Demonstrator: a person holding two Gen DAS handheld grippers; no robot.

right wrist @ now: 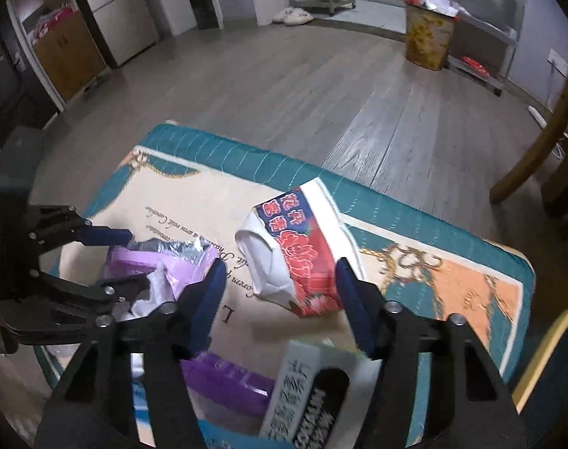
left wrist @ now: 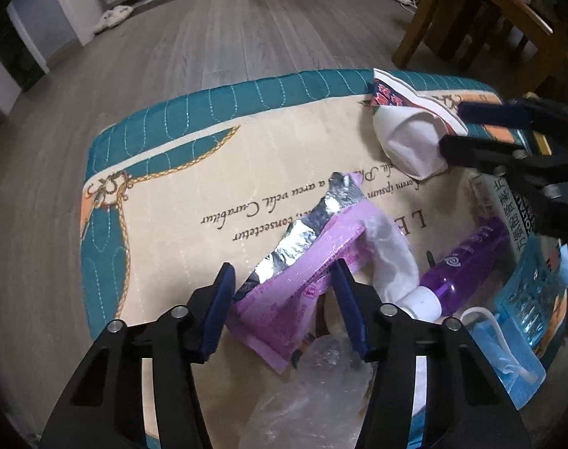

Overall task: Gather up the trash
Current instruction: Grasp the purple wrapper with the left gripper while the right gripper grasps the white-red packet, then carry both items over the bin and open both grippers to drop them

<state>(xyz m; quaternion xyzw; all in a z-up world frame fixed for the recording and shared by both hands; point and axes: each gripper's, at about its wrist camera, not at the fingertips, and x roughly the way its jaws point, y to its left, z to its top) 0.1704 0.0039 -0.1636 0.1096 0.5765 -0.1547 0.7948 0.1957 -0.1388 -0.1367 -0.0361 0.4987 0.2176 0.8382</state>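
Observation:
Trash lies on a low table with a teal and cream cloth (left wrist: 171,119). My left gripper (left wrist: 284,280) is open, its fingers on either side of a purple wrapper with a foil lining (left wrist: 302,262). A crumpled white tissue (left wrist: 392,258) lies beside it. My right gripper (right wrist: 280,284) is open, its fingers astride a crushed red, blue and white paper cup (right wrist: 302,258), which also shows in the left wrist view (left wrist: 407,131). A purple tube (left wrist: 467,262), a white carton with black print (right wrist: 306,396) and a blue mask (left wrist: 497,344) lie near.
A clear plastic wrapper (left wrist: 313,393) lies under the left gripper. A yellow patterned bin (right wrist: 429,37) full of rubbish stands on the wooden floor far behind. A wooden chair (left wrist: 482,26) stands at the table's right. Slippers (right wrist: 293,15) lie by the far wall.

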